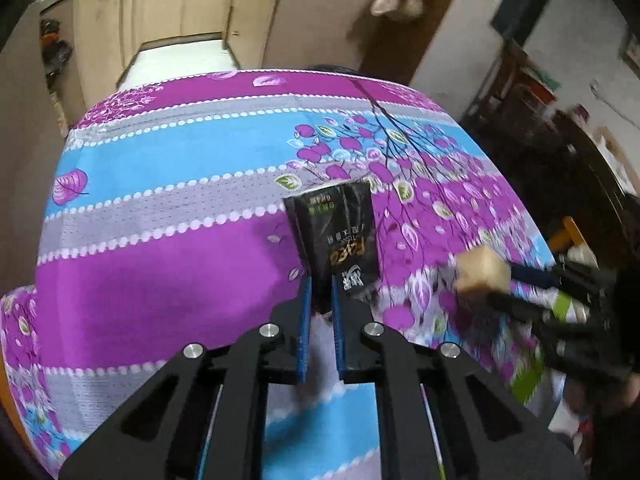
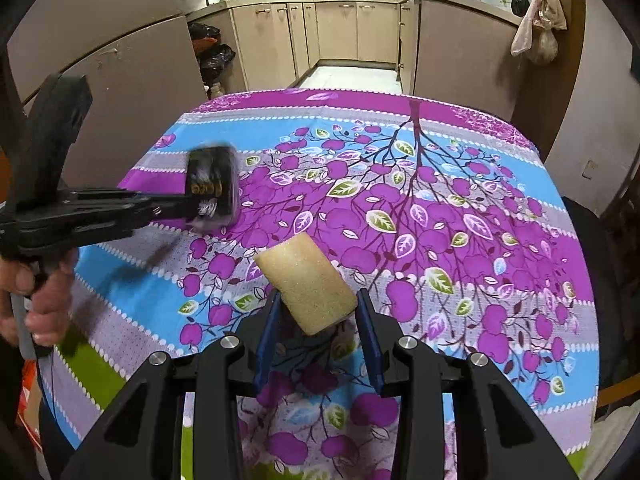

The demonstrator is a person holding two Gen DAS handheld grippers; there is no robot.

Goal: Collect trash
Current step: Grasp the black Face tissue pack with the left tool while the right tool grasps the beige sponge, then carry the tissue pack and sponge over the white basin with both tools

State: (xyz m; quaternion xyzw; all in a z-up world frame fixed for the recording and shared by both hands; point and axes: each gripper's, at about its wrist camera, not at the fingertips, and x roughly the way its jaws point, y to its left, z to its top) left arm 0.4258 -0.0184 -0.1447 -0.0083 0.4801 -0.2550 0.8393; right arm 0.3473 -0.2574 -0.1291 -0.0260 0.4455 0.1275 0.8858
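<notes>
In the left wrist view, the left gripper (image 1: 320, 292) is clenched on the lower end of a black tissue packet (image 1: 334, 232), its blue-padded jaws narrowly spaced with the packet pinched between them and held above the table with the floral cloth (image 1: 160, 208), over the middle of the tabletop. At the right edge of this view the right gripper (image 1: 492, 280) appears blurred, gripping a tan sponge (image 1: 482, 270) near the tabletop's right side. In the right wrist view, the right gripper (image 2: 320, 312) is about half open, its two blue pads pressed against the sides of the sponge (image 2: 306, 282), which tilts up and away from the camera over the near half of the tabletop. Here the left gripper (image 2: 180, 204) comes in from the left edge, held by the person's left hand (image 2: 44, 304), with the packet (image 2: 212, 186) smeared by motion, seemingly above the cloth rather than resting on it. Only this view shows the kitchen cabinets (image 2: 340, 32) beyond the far edge clearly.
</notes>
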